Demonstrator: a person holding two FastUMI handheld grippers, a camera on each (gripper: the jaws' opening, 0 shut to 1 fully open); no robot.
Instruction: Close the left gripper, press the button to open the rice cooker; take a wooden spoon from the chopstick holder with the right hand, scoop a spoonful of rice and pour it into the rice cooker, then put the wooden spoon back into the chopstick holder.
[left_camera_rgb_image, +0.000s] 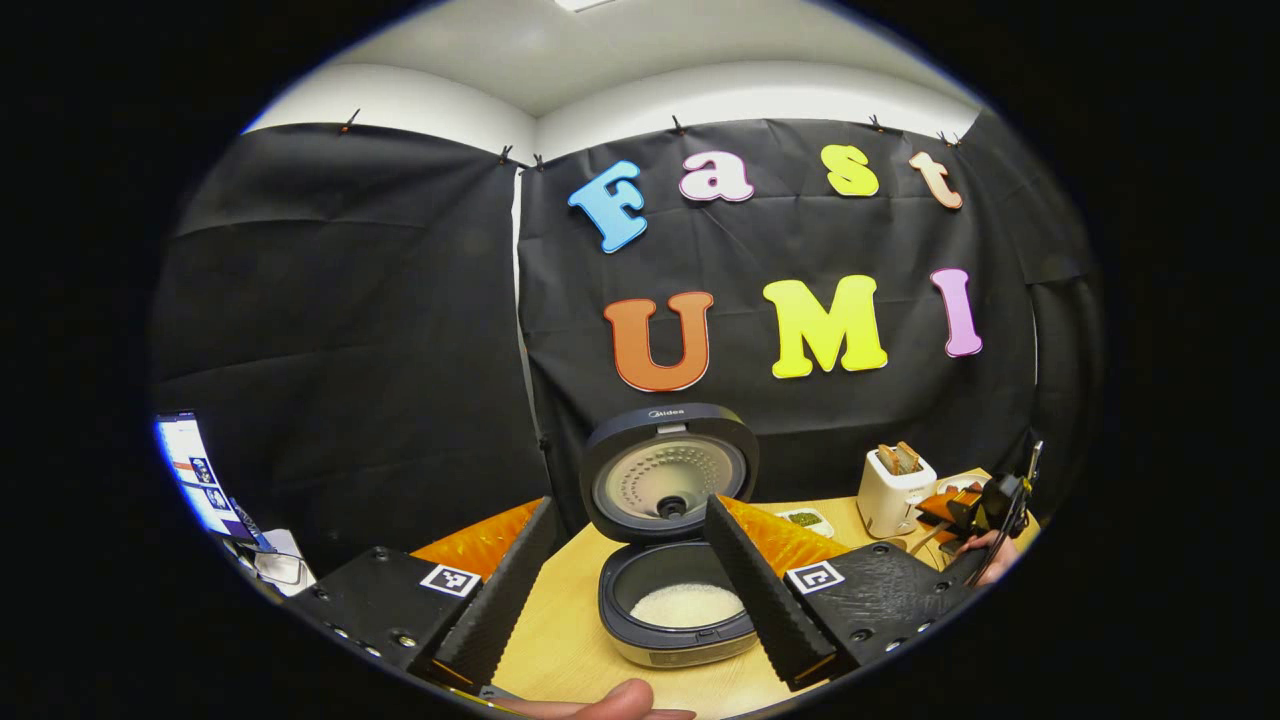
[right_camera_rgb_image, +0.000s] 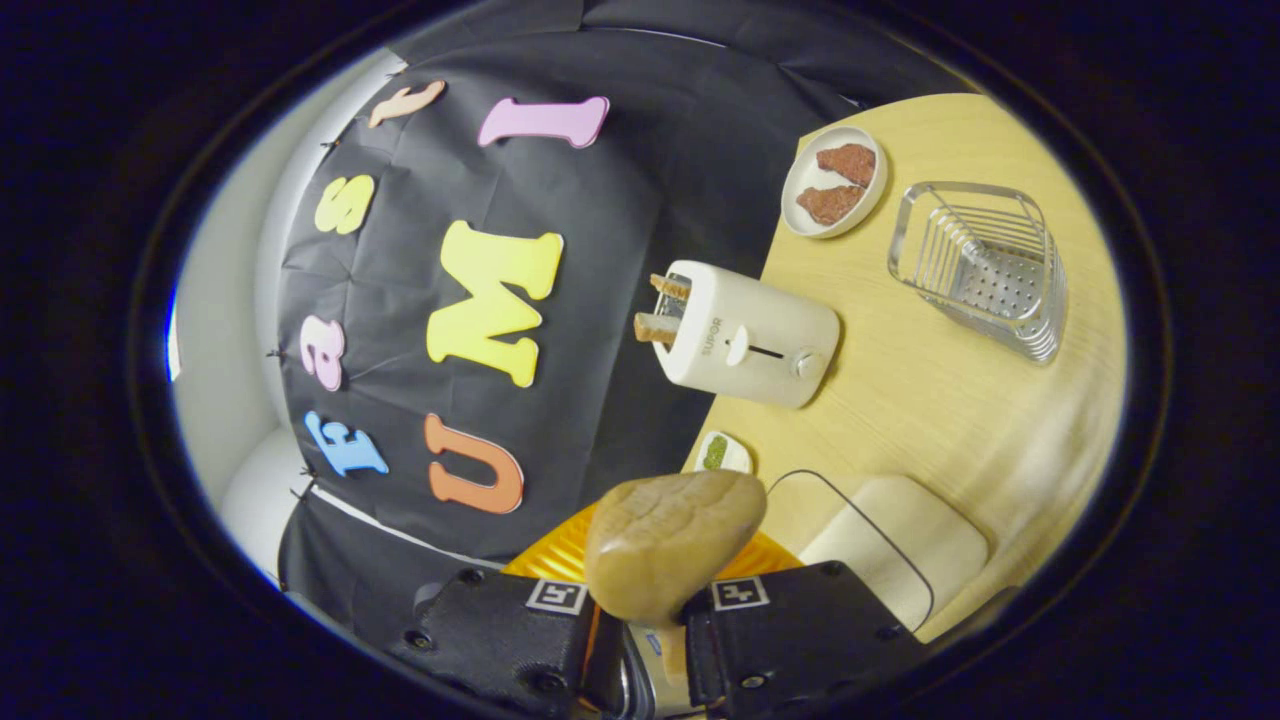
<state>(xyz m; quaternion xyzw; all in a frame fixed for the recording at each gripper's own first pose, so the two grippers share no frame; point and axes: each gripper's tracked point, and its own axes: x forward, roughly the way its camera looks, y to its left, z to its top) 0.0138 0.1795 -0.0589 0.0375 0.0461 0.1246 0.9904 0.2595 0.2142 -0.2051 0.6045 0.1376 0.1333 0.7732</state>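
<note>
Right tongs (right_camera_rgb_image: 640, 625) pinching the wooden spoon (right_camera_rgb_image: 672, 545), bowl poking up between them. Left tongs (left_camera_rgb_image: 630, 600) spread wide, framing the open rice cooker (left_camera_rgb_image: 672, 545) on the table (left_camera_rgb_image: 560, 640), rice inside. Right gripper view catches the chopstick holder (right_camera_rgb_image: 985, 268).

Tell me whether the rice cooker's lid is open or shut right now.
Open. In the left gripper view the rice cooker has its lid swung up and back, inner plate facing forward, and white rice lies exposed in the pot.
</note>
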